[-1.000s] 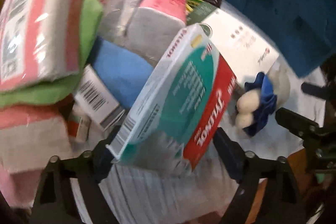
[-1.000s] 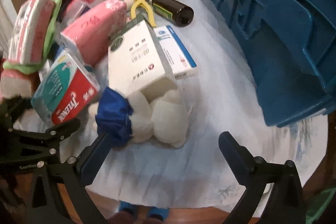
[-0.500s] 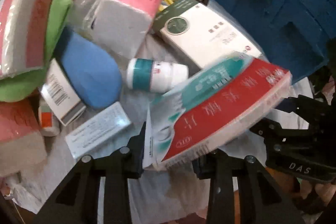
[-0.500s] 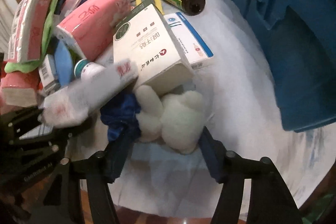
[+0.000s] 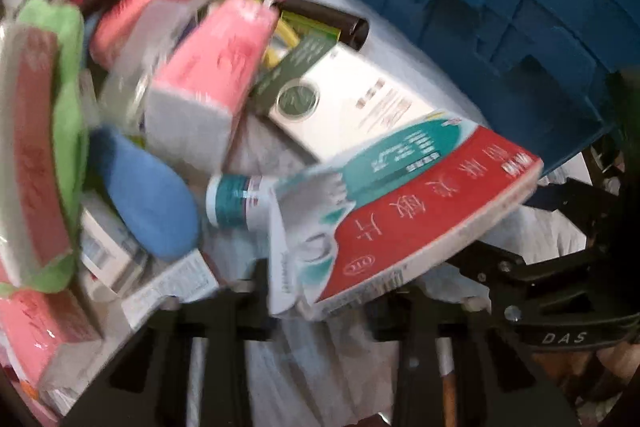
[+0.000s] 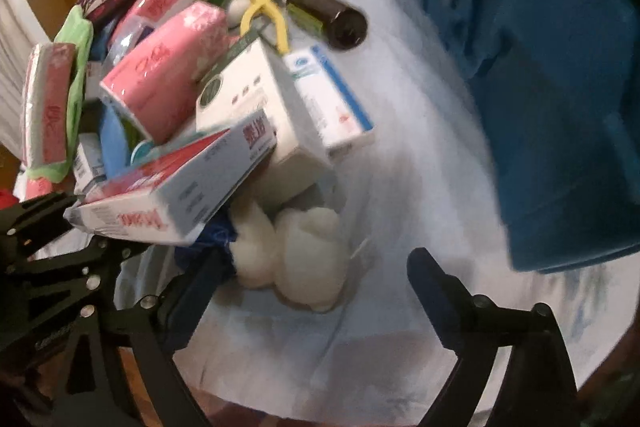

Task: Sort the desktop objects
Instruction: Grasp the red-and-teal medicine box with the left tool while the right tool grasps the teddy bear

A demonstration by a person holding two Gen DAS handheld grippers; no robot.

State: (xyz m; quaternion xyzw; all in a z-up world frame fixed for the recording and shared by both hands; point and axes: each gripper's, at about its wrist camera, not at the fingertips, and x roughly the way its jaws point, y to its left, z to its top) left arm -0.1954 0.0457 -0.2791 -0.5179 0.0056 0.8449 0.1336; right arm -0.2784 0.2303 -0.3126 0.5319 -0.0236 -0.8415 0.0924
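Tylenol box (image 5: 404, 223), pinched by one end in my left gripper (image 5: 324, 303), could twist free toward the blue crate (image 5: 500, 7) at two o'clock; my right gripper (image 6: 316, 291) hangs spread.

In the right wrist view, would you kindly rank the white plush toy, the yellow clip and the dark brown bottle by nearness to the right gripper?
1. White plush toy: nearest, lying just ahead of the right gripper, towards its left finger.
2. Yellow clip: far back, on the pile.
3. Dark brown bottle: far back, right of the clip; these two are too close to call.
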